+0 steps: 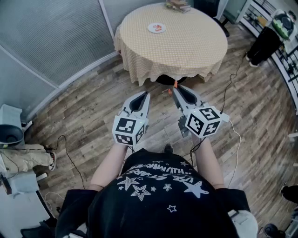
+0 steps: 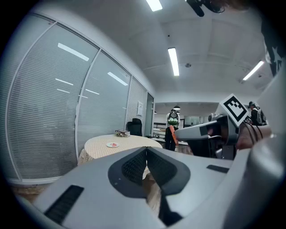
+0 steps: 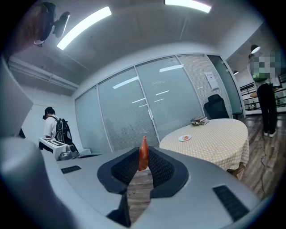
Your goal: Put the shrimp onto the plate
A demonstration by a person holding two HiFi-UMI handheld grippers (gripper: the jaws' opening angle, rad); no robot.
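An orange shrimp [image 3: 143,153] stands upright between the pads of my right gripper [image 3: 143,161], which is shut on it. In the head view the shrimp [image 1: 175,84] pokes out at the tip of the right gripper [image 1: 175,89], above the wooden floor and short of the table. A small white plate [image 1: 157,28] with something orange-red on it lies on the far left part of the round table [image 1: 195,51]. My left gripper [image 1: 147,95] is alongside, its jaws shut with nothing between them [image 2: 146,153]. The plate [image 3: 184,138] is well ahead of both grippers.
A beige checked cloth hangs over the table's edge. A stack of books [image 1: 178,5] sits at the table's far side, with a dark chair behind it. A person [image 1: 266,41] stands by shelves at the right. Cables [image 1: 230,88] run across the floor. Glass walls are on the left.
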